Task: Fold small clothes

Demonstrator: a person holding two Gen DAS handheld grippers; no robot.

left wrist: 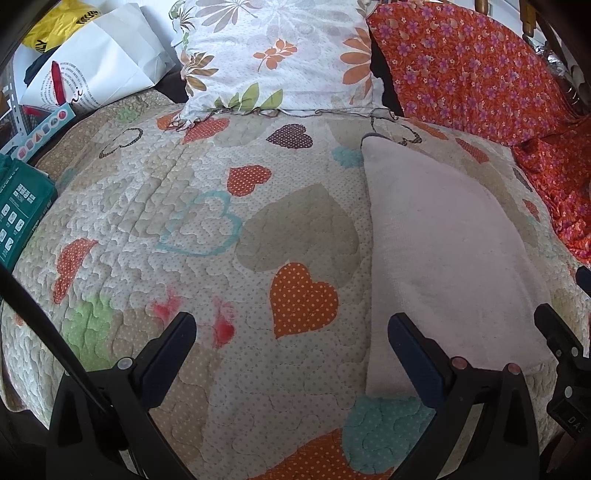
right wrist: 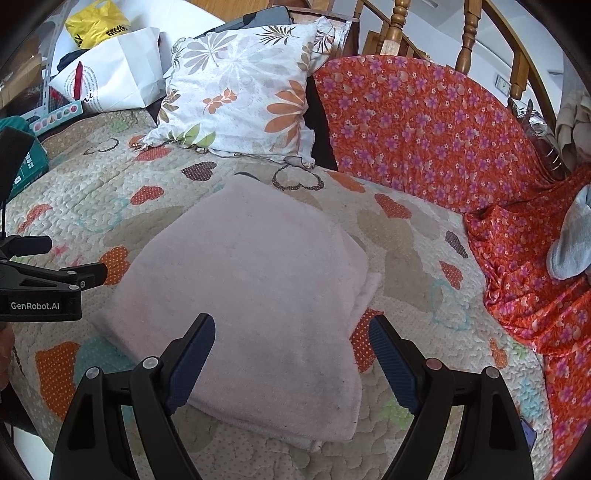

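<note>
A pale pink folded cloth (right wrist: 258,288) lies flat on the heart-patterned quilt (right wrist: 406,240); it also shows at the right of the left wrist view (left wrist: 443,258). My right gripper (right wrist: 291,343) is open and empty, just above the cloth's near part, its fingers apart over it. My left gripper (left wrist: 291,332) is open and empty over the quilt (left wrist: 221,221), just left of the cloth's edge. The left gripper also shows at the left edge of the right wrist view (right wrist: 74,273). A right gripper finger shows at the right edge of the left wrist view (left wrist: 557,332).
A floral white pillow (right wrist: 243,92) and an orange flowered fabric (right wrist: 443,129) lie at the back and right. A white paper bag (right wrist: 110,74), yellow bag (right wrist: 96,22) and green box (left wrist: 18,206) sit at the left. A grey cloth item (right wrist: 572,240) lies far right.
</note>
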